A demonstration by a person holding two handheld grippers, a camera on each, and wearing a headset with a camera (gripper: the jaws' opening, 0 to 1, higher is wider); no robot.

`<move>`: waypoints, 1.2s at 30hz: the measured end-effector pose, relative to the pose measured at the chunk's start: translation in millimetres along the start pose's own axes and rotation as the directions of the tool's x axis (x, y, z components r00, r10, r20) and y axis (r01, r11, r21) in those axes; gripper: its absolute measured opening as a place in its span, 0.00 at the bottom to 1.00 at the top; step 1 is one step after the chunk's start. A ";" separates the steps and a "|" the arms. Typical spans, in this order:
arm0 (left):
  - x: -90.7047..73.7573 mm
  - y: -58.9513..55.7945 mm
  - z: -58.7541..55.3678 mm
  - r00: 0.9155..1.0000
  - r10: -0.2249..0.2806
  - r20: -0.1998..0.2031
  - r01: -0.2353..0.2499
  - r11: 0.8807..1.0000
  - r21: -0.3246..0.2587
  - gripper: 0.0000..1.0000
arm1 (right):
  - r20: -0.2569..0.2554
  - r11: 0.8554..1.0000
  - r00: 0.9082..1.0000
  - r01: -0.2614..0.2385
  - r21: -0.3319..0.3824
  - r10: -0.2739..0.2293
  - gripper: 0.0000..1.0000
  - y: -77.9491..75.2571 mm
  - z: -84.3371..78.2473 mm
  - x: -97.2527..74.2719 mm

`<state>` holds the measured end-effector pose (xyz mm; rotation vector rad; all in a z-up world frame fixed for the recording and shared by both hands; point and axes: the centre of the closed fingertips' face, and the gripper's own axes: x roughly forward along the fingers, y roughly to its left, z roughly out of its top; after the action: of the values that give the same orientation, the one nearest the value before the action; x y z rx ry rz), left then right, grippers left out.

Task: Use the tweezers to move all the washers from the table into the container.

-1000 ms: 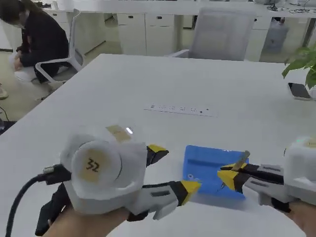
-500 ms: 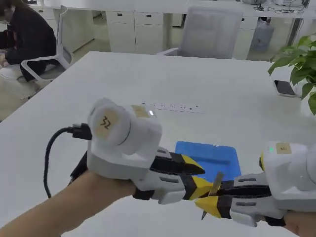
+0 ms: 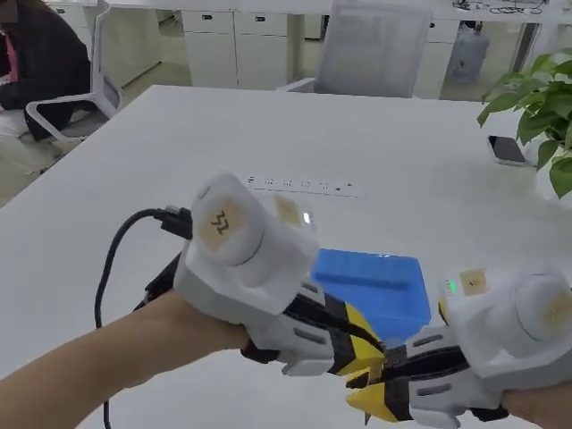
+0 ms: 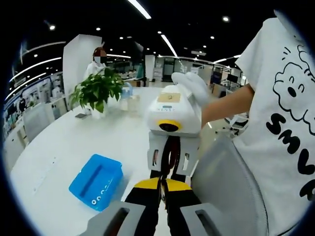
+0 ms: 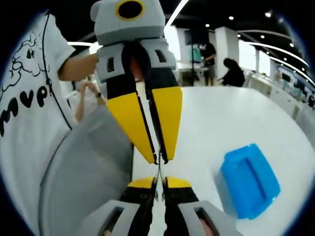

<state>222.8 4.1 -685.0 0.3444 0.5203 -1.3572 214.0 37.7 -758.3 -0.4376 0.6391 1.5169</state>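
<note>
In the head view my left gripper [image 3: 362,357] and right gripper [image 3: 368,398] meet tip to tip at the near table edge, in front of the blue container [image 3: 375,277]. In the right gripper view my right gripper [image 5: 158,184] is shut on the thin metal tweezers [image 5: 158,172]. The left gripper [image 5: 160,160] comes down from above, its yellow jaws pinched on the tweezers' other end. In the left gripper view my left gripper [image 4: 161,186] faces the right gripper [image 4: 165,173]. A few small washers [image 4: 96,200] lie in the container [image 4: 96,177].
A flush power strip [image 3: 299,185] lies beyond the container. A phone [image 3: 507,149] and a potted plant [image 3: 536,89] are at the far right. A grey chair [image 3: 371,45] stands behind the table, and a person [image 3: 27,71] sits at the far left.
My left gripper has swung right and met the right gripper, which drew back toward me from the container with the tweezers. The left jaws have gone from open to pinched on the tweezers.
</note>
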 end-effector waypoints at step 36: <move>71.7 52.9 -126.3 0.923 0.106 -0.370 -0.050 0.986 0.157 0.00 | -0.248 0.954 0.926 0.299 0.024 -0.284 0.10 -69.6 -99.3 29.5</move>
<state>264.3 20.4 -833.0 0.7492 0.7204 -1.2578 270.1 -4.3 -861.6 -0.6485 0.7720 1.1663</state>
